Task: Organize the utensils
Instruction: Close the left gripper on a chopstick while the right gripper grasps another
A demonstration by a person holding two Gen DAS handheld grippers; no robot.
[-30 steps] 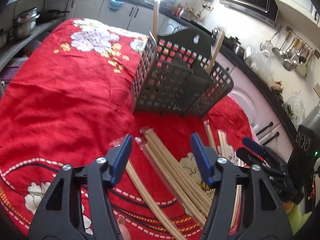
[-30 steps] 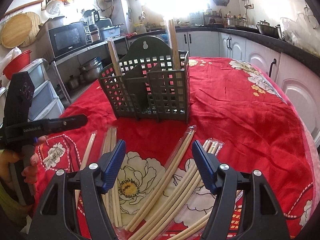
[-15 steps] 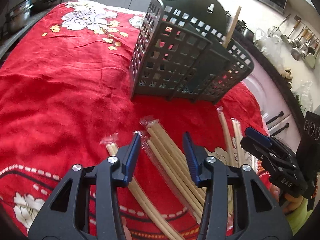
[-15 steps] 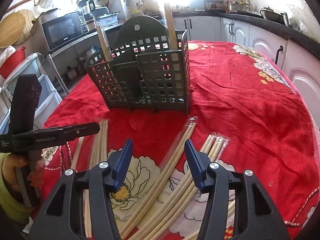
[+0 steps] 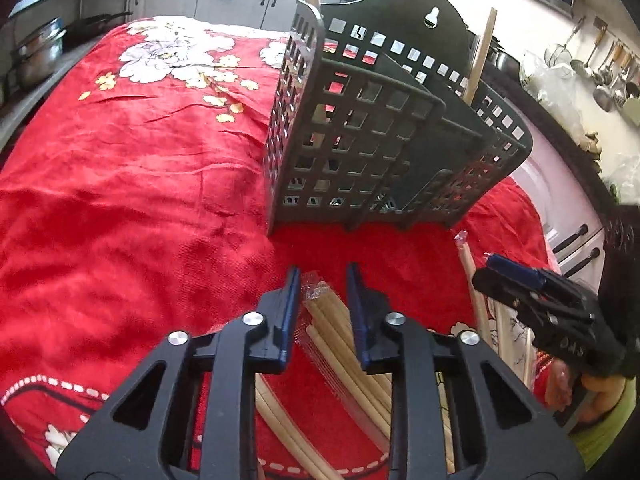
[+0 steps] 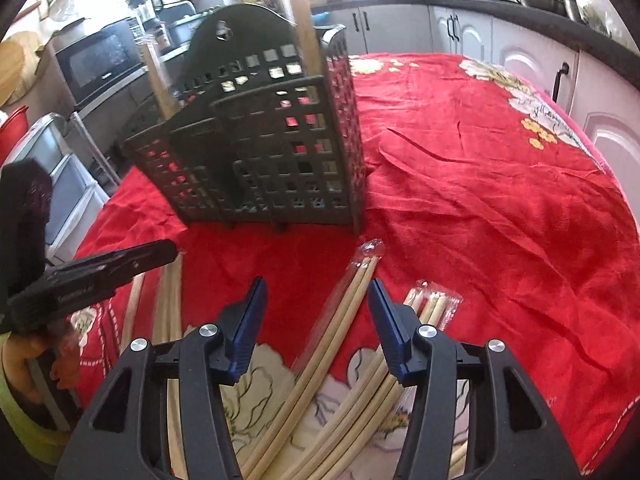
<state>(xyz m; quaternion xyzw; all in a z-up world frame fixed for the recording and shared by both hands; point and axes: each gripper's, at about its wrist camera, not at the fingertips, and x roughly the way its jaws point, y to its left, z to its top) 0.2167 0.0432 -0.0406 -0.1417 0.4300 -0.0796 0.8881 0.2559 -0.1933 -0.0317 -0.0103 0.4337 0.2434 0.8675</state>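
Red floral tablecloth point(image 5: 132, 184) carries a dark slotted plastic caddy point(image 5: 372, 148); in front of it, left gripper point(image 5: 322, 308) straddles wrapped chopsticks point(image 5: 332, 320) unclenched, right gripper point(image 6: 316, 316) spread wide.

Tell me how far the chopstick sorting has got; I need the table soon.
Done: a few chopsticks stand in the grey caddy. In hand: the left gripper straddles one wrapped pack, jaws not shut. Left: several packs on the red cloth.
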